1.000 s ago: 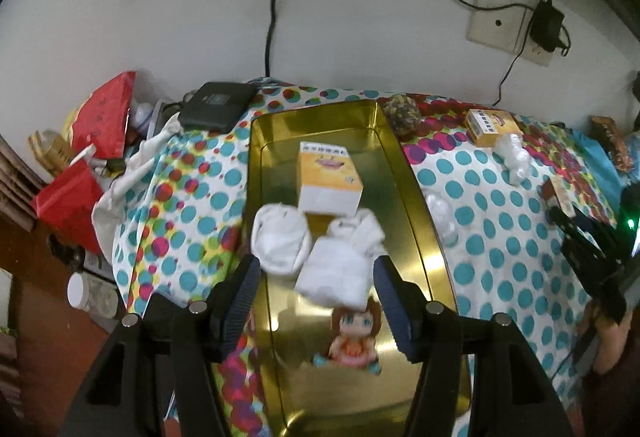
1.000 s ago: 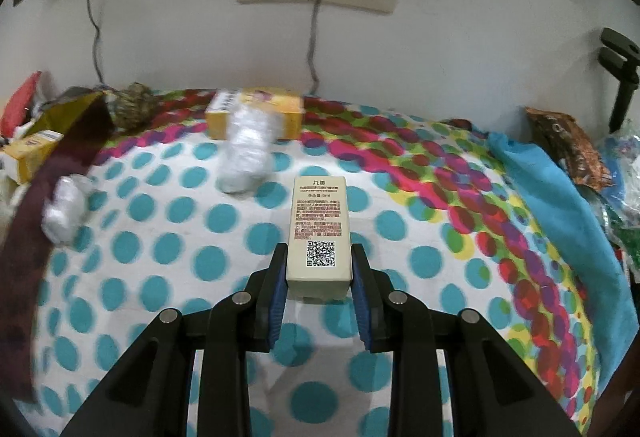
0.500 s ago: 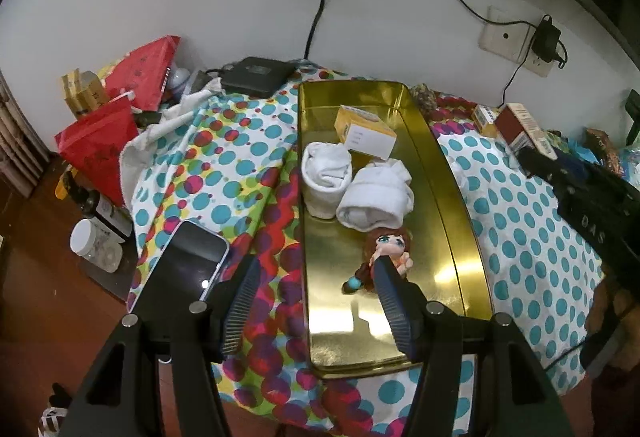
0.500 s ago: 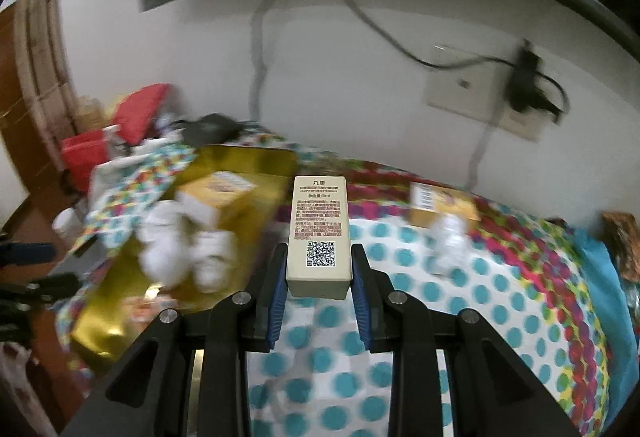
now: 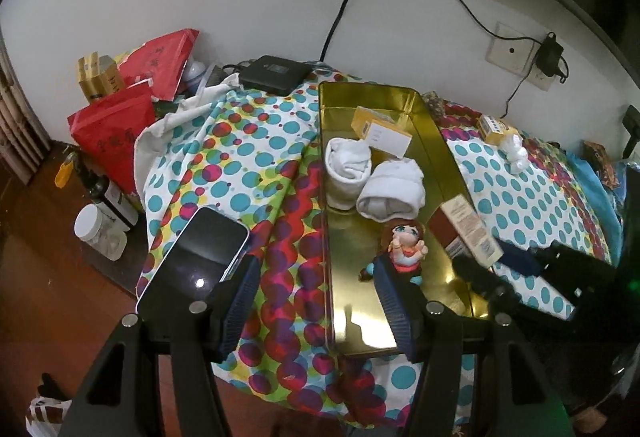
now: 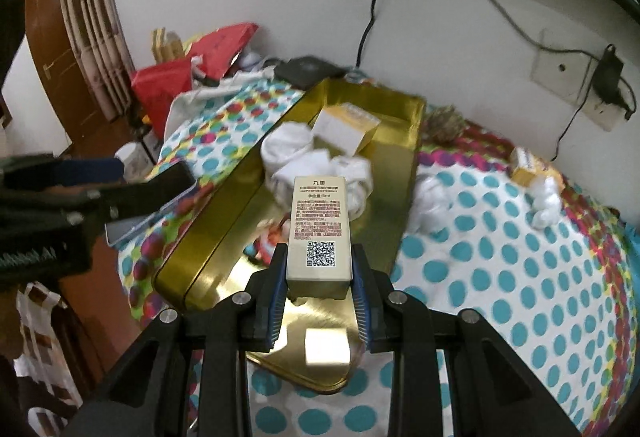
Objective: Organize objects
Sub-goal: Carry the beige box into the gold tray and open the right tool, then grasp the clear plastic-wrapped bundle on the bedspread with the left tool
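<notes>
My right gripper (image 6: 319,289) is shut on a beige box with a QR code (image 6: 319,229) and holds it above the near end of the gold tray (image 6: 224,217). The box also shows in the left wrist view (image 5: 466,229), over the tray's right rim (image 5: 440,141). The tray holds a yellow-white box (image 5: 380,131), two rolled white socks (image 5: 390,189) and a small doll (image 5: 404,243). My left gripper (image 5: 316,297) is open and empty, low at the tray's near left edge, beside a black phone (image 5: 196,261).
A yellow box (image 5: 496,129) and crumpled white wraps (image 6: 546,201) lie on the dotted cloth right of the tray. Red bags (image 5: 116,133), bottles and a jar (image 5: 96,233) crowd the left. A black device (image 5: 276,75) sits behind the tray.
My right gripper has carried the beige box from the dotted cloth leftwards to over the tray. My left gripper has pulled back and leftwards, so the phone and the tray's near end now show.
</notes>
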A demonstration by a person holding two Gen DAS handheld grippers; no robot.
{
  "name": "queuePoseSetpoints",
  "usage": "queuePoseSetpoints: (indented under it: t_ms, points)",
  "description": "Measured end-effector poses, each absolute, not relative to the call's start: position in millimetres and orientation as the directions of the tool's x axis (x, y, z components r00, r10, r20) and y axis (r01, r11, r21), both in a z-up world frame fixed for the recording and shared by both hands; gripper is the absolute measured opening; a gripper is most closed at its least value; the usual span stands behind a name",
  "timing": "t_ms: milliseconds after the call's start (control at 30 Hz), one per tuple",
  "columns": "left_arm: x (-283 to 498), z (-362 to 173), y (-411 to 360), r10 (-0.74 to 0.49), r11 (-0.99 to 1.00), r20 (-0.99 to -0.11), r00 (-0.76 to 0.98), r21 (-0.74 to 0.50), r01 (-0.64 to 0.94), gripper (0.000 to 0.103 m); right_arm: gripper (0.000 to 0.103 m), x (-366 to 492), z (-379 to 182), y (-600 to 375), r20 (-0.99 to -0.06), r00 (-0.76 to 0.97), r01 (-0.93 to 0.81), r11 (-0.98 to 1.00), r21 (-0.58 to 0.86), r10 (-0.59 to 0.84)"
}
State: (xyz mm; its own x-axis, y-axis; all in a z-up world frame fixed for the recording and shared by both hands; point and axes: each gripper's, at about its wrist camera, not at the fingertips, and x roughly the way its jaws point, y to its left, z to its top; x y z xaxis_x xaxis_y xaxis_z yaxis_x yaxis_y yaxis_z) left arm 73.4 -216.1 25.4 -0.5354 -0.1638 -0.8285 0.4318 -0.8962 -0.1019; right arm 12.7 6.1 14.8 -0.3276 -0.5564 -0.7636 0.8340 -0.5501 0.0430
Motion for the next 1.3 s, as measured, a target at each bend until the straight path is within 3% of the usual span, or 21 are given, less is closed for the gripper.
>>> queuePoseSetpoints:
  t_ms: [467,500,633,900,1067,1300]
  points:
    - [66.7,19.0,-219.1,-0.138,-0.898,-0.834,-0.534,-0.122,0.423,0.061,0.029,26.0,-1.1,0.7,-0.79,-0.299,0.839,-0.541,0.05,-0.535]
    - [65.5,18.3,-219.0,-0.137,-0.898,-0.836,-0.531,-0.123,0.424,0.061,0.032,25.5,-0.6,8.4,-0.783,-0.306,0.84,-0.541,0.047,-0.542]
    - [62.2,16.1,-217.9,-0.132,-0.897,-0.839,-0.528,-0.125,0.423,0.061,0.065,18.8,3.7,21.9,-0.754,-0.322,0.839,-0.542,0.053,-0.573]
    - [52.0,13.5,-207.8,-0.124,-0.904,-0.846,-0.519,-0.119,0.41,0.061,0.066,-1.9,22.9,22.1,-0.675,-0.392,0.816,-0.575,0.058,-0.625]
    - [39.7,16.9,-191.8,-0.113,-0.919,-0.844,-0.524,-0.111,0.378,0.061,0.066,-30.0,21.0,-12.2,-0.661,-0.479,0.76,-0.649,0.017,-0.577]
    - [15.5,26.4,-162.0,-0.088,-0.945,-0.838,-0.539,-0.101,0.312,0.061,0.066,-92.9,10.2,17.8,-0.646,-0.6,0.651,-0.757,-0.051,-0.472]
